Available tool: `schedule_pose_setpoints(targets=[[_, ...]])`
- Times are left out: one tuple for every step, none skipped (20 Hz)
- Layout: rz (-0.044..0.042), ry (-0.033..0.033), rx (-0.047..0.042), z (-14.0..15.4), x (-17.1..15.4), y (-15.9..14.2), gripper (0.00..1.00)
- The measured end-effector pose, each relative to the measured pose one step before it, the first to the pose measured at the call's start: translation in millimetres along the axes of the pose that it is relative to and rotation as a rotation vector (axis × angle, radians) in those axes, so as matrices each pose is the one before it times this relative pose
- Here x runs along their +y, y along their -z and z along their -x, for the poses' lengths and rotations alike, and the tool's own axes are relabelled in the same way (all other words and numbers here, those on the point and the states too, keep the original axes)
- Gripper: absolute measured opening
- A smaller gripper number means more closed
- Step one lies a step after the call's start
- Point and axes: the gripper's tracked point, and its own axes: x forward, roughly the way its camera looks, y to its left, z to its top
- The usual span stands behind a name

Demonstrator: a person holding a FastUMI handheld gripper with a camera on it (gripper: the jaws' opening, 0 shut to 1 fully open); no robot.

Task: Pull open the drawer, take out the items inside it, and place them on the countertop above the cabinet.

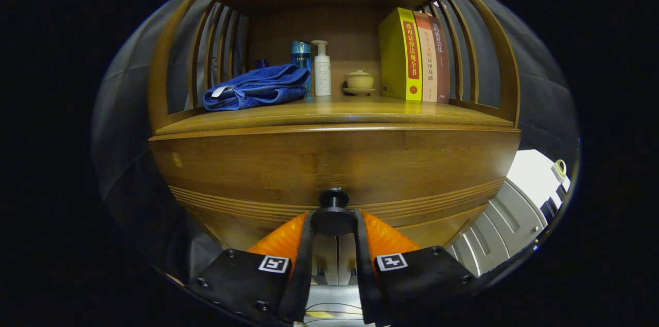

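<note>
A wooden drawer front [334,162] spans the space just ahead of me, closed flush under the countertop [334,113]. Its round black knob [333,216] sits between my two orange fingers [283,237], and both press against its sides. My gripper [333,224] is shut on the knob. The drawer's inside is hidden. On the countertop above lie a folded blue towel [257,87], a blue bottle [301,56], a white pump bottle [322,69], a small lidded yellow cup on a saucer [360,81] and three upright books [414,54].
Slatted wooden sides [216,44] and a wooden top enclose the shelf space over the countertop. To the right of the cabinet stands a grey panelled surface [507,224] with a white area above it. Dark cloth hangs to the left.
</note>
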Motion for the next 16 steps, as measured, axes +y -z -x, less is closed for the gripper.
schedule_pose_setpoints(targets=[[0.00303,0.00159,-0.00045,4.01,-0.88,1.48,0.48],[0.00156,0.00246,-0.00141,6.77,0.35,3.01,0.48],[0.00106,0.00039,0.00086,6.30,0.12,2.47,0.48],[0.00066,-0.00183,0.00006,7.09,-0.24,2.79,0.48],[-0.00295,-0.00203,-0.00017,8.15,-0.07,3.26,0.48],[-0.00242,-0.00117,-0.00004,8.21,-0.02,3.22,0.48],[-0.00028,0.00105,-0.00144,9.89,-0.18,3.77,0.48],[0.00533,0.00244,0.00159,6.92,-0.32,2.79,0.48],[0.00472,0.00190,0.00181,7.11,-0.85,2.73,0.48],[0.00163,0.00132,0.00381,3.68,0.63,2.00,0.48],[-0.00077,0.00127,0.00280,5.14,-0.27,1.60,0.48],[-0.00016,-0.00019,0.00252,6.94,0.27,3.20,0.47],[-0.00165,-0.00043,0.00225,6.04,0.49,2.28,0.47],[-0.00012,0.00111,0.00209,4.55,-0.12,1.85,0.47],[0.00187,0.00062,0.00228,4.46,-0.81,2.17,0.48],[0.00322,-0.00023,0.00119,3.39,0.57,1.31,0.48]])
